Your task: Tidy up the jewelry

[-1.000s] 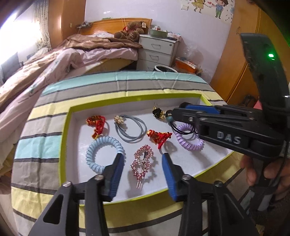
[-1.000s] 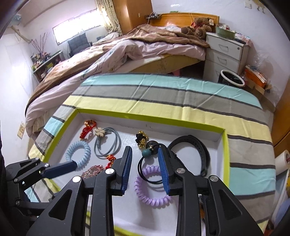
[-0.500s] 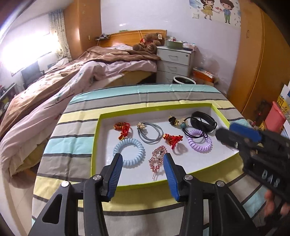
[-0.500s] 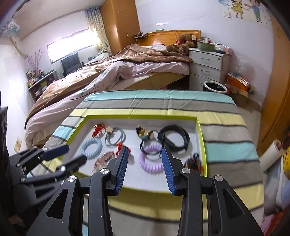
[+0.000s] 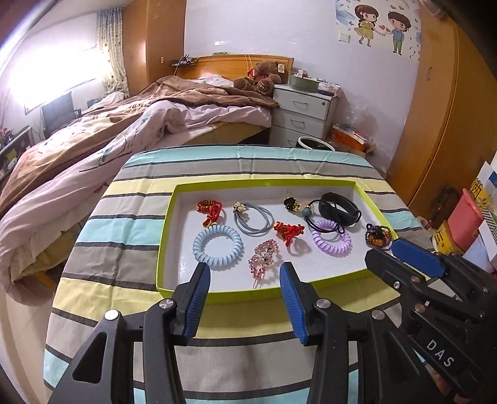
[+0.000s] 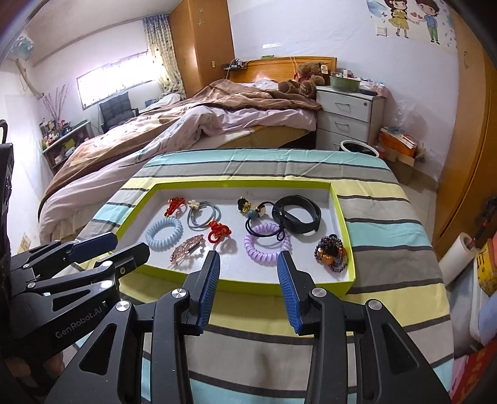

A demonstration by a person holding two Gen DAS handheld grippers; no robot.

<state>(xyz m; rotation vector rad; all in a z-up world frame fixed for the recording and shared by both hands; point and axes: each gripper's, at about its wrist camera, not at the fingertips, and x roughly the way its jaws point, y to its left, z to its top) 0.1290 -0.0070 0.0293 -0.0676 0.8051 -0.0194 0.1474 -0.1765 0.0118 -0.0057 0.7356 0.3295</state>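
Both grippers, left gripper (image 5: 243, 300) and right gripper (image 6: 248, 290), are hovering with fingers apart and empty before the tray (image 6: 281, 287) on the bench, where the beaded bracelet (image 6: 330, 253) is lying: light, slippery, likely best pinched across its strand.

Setting: household bedroom. Unmade bed with wooden headboard (image 5: 236, 63) and rumpled pink-and-brown quilt (image 5: 130, 124); brown plush teddy bear (image 5: 259, 79); white three-drawer nightstand (image 5: 303, 113); tall orange-wood wardrobe (image 5: 447, 118); cartoon couple wall sticker (image 5: 380, 26); curtained window (image 6: 121, 76); desk under striped cloth (image 5: 130, 223).
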